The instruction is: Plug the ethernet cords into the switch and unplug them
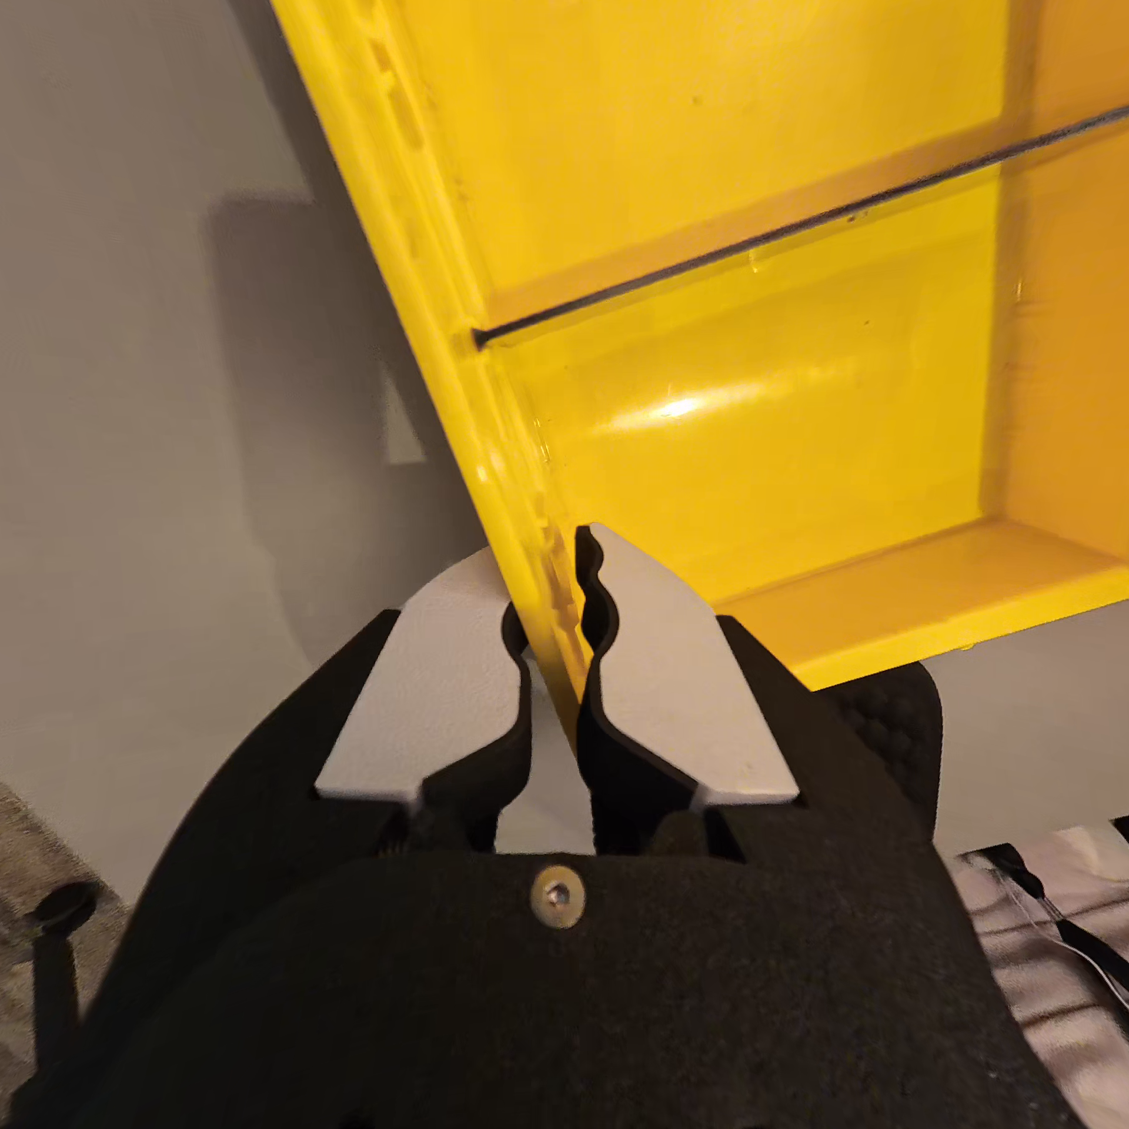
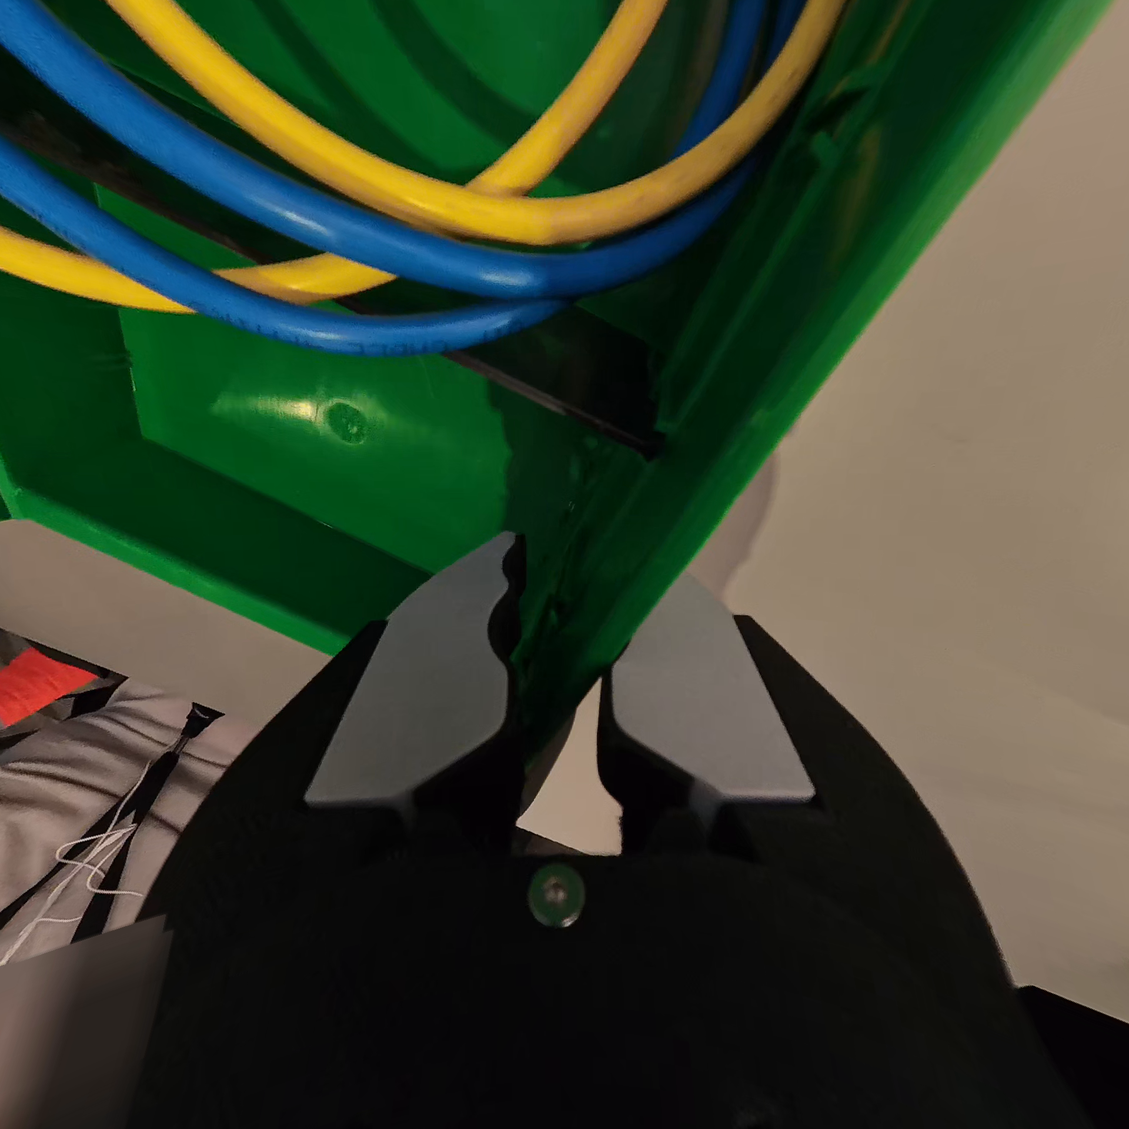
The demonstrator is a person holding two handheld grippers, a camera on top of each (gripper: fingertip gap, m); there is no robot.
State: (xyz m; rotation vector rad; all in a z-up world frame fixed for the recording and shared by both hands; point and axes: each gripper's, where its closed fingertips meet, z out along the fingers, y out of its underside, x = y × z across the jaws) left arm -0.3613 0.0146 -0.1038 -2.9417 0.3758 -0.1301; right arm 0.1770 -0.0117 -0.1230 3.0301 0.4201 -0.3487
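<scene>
Left tool (image 1: 553, 586) clamps the yellow bin (image 1: 763, 427) wall — right tool (image 2: 586, 586) clamps the green bin (image 2: 733, 427) holding cords (image 2: 391, 244).

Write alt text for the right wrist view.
The right gripper is clamped on the side wall of a green bin. Inside the bin lie looped blue cords and yellow cords, over a black divider. A pale surface lies beyond.

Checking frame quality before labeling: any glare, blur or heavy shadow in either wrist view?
Left wrist view: sharp, a glare spot on the yellow bin floor, a soft shadow on the wall. Right wrist view: blue and yellow cords slightly motion-blurred, small highlight on the green bin, fingers dim.
</scene>
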